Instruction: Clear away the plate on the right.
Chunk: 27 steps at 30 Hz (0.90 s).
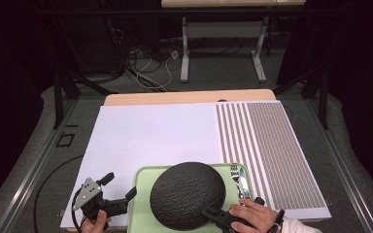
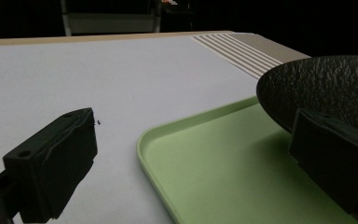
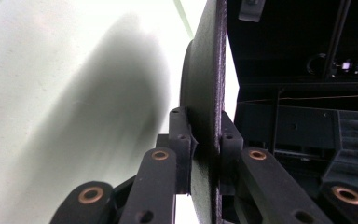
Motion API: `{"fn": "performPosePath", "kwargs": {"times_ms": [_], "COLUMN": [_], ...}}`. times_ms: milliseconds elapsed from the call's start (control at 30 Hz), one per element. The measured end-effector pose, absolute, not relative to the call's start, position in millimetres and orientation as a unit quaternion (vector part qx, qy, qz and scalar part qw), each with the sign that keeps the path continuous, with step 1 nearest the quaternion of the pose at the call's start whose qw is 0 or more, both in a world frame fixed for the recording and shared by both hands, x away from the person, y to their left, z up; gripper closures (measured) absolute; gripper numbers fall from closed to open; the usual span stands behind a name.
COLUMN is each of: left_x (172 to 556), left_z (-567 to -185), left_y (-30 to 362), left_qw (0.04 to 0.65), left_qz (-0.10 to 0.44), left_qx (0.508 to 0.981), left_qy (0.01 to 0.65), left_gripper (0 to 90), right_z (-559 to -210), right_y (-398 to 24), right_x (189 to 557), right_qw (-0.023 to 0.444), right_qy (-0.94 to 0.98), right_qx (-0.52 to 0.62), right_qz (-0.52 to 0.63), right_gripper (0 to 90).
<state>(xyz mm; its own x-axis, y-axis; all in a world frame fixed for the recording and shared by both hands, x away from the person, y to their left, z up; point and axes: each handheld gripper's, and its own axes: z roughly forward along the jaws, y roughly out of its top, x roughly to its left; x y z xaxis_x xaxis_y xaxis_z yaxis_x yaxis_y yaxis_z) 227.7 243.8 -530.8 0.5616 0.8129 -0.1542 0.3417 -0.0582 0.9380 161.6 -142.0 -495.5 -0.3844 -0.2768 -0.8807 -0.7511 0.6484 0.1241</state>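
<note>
White mat [image 1: 150,131], green tray [image 1: 138,204] near: black plate [image 1: 187,194] clamped by right gripper [image 1: 213,215], hovering over tray; left gripper [image 1: 121,187] open beside. Next: lower gently, release.

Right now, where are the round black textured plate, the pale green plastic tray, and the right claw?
Round black textured plate [image 1: 187,194]: high view, middle of its rough underside.
Pale green plastic tray [image 2: 214,168]: left gripper view, bare floor near its rim.
Right claw [image 3: 205,140]: right gripper view, between its tips, pinching the plate's edge.
</note>
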Motion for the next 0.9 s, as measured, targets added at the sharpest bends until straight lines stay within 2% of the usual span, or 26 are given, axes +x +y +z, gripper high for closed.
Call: {"fn": "performPosePath", "kwargs": {"times_ms": [900], "left_x": [228], "left_z": [-531], "left_y": [243], "left_qw": [0.546], "left_qz": [0.215], "left_qx": [0.695], "left_qy": [0.415], "left_gripper": [1.0], "right_z": [-523], "right_y": [-134], "right_x": [172], "right_qw": [0.393], "right_qy": [0.823], "right_qx": [-0.323], "right_qz": [0.254], "right_gripper": [80.5]}}
